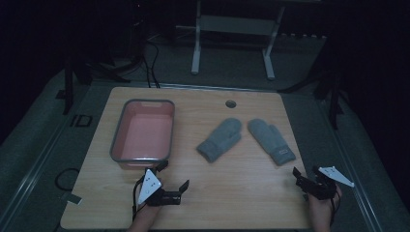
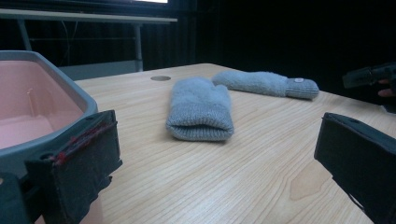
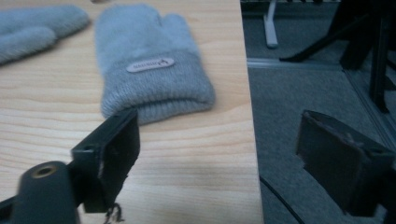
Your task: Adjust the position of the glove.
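Bin (image 1: 143, 131) by the left gripper (image 1: 172, 176): pink inside, grey rim. Both mittens plain grey knit: left mitten (image 1: 220, 139) ahead of it, right mitten (image 1: 272, 140) ahead of the right gripper (image 1: 305, 173), with pale cuff label (image 3: 150, 65). Jaws black; left pads show red specks. Tabletop (image 1: 232, 188) light woodgrain.

Pink tub (image 2: 32, 107): cut off by left edge in left gripper view, near wall partly behind jaw. Label (image 3: 150, 65) on right mitten (image 3: 149, 65): lettering too blurred to read. Left mitten (image 3: 37, 28) cut by left edge in right gripper view. Person's forearms cut by bottom edge in high view. Background beyond surface (image 1: 241, 193) too dark to make out.
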